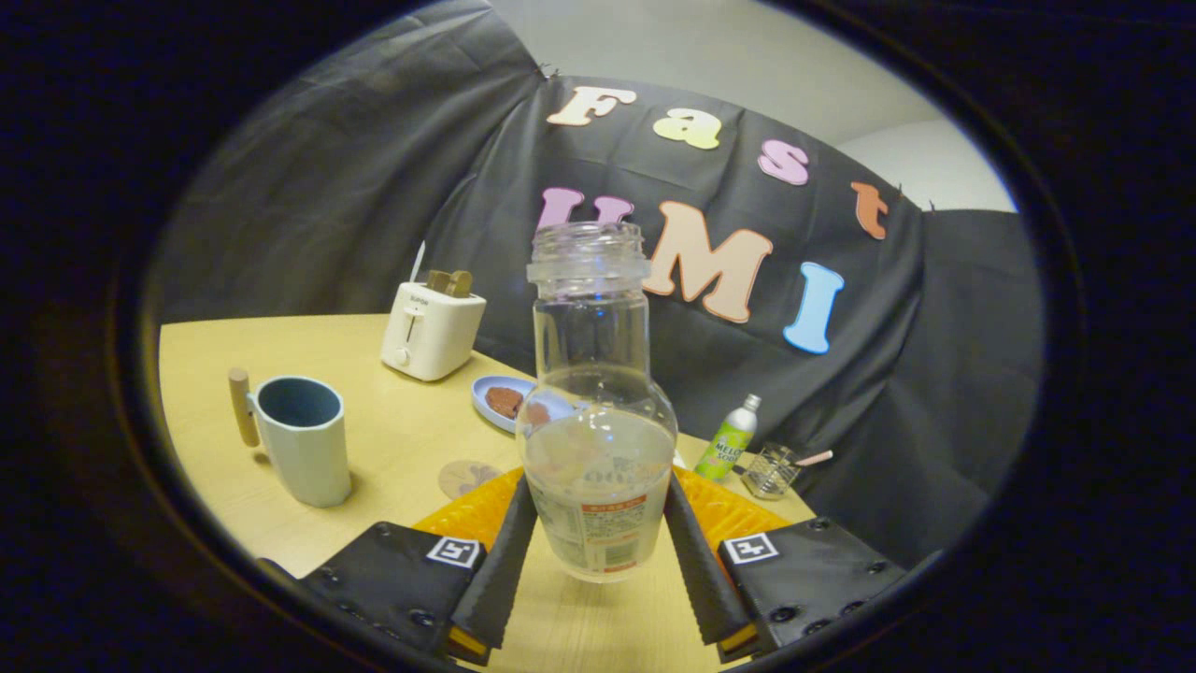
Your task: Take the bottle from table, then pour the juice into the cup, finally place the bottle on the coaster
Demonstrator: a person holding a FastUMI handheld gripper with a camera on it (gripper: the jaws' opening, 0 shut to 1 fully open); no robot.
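**A:** Gripper view first, biggest thing down: what's there?

**B:** The table (392,411) spreads wide. On it, off to the fingers' left, stands the cup (301,439), upright, handle turned away. The bottle (598,411) sits between the fingers, uncapped, pale juice in its lower half. Ahead and left of it lies the coaster (464,478), small and round.

**A:** And the gripper (598,547)?

**B:** Clenched on the bottle, both pads pressing its sides.

**A:** So which step?

**B:** Taking looks done, I'd judge; whether the base has left the table, I cannot tell. Next calls for carrying it left over the cup and tipping slowly.
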